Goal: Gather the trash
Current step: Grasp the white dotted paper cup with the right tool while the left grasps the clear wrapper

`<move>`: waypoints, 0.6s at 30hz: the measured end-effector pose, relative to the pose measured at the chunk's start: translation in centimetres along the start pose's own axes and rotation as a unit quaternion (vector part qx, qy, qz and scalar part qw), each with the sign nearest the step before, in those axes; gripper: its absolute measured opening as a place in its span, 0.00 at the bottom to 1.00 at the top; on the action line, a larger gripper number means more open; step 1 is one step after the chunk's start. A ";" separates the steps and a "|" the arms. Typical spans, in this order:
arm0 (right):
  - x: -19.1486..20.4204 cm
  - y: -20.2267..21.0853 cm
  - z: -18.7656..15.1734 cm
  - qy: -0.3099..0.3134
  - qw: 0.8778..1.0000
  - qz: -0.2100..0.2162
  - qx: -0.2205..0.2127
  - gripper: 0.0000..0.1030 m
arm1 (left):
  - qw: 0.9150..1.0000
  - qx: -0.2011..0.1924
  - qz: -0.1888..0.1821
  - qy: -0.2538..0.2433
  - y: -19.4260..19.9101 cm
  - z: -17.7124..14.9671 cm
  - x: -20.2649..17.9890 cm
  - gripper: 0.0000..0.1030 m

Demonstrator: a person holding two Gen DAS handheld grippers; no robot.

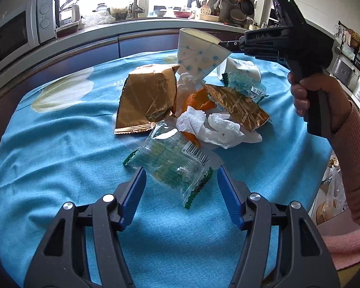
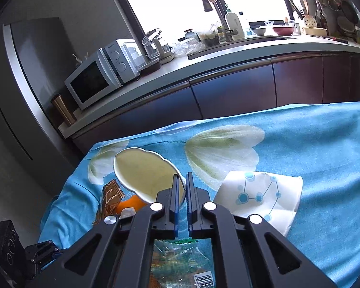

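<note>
Right gripper (image 1: 222, 44), held by a hand (image 1: 307, 96) in a pink sleeve (image 1: 355, 168): jaws clenched on the rim of a crushed paper cup (image 1: 199, 55), which hangs clear above the trash pile; in the left wrist view the cup's long axis runs from its mouth at upper left, facing away toward the kitchen counter (image 1: 132, 27), down to its crumpled base at lower right; in the right wrist view the mouth (image 2: 146, 175) opens up and to the left, squashed to an oval.

Left gripper (image 1: 181, 180): jaws released and standing wide, their blue pads (image 1: 132, 196) flanking a clear green-edged wrapper (image 1: 172, 165) with a barcode; no contact is visible.

Pile on the blue flowered tablecloth (image 1: 60, 156): 2 gold foil packets (image 1: 148, 100), orange peel (image 1: 199, 103), crumpled white tissue (image 1: 213, 127), a second green wrapper (image 1: 247, 84), and a second paper cup (image 2: 259, 196) lying on its side, mouth toward the right in the right wrist view.
</note>
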State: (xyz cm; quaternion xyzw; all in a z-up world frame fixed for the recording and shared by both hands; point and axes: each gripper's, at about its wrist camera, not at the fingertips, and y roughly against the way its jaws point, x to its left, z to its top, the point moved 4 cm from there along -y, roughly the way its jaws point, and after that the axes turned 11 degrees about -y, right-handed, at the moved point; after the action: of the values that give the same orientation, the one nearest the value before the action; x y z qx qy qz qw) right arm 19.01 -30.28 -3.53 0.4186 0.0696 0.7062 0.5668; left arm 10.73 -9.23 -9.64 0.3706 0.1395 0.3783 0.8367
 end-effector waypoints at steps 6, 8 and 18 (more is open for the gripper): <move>0.5 1.2 -0.2 -0.006 1.000 0.022 -0.012 0.04 | 1.000 0.000 -0.009 0.022 0.0 -0.7 0.8 0.36; 0.7 1.6 -0.3 -0.007 0.999 0.028 -0.015 0.04 | 0.999 -0.004 -0.014 0.029 0.2 -0.9 1.0 0.31; 2.5 4.2 -0.9 -0.007 0.997 0.071 -0.032 0.04 | 0.999 -0.025 -0.004 0.042 2.8 -1.8 1.7 0.27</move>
State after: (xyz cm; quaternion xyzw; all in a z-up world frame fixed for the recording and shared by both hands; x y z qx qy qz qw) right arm 15.32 -29.24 -0.38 0.4091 0.0127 0.7435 0.5289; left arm 9.51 -5.82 -8.75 0.3331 0.1668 0.3940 0.8402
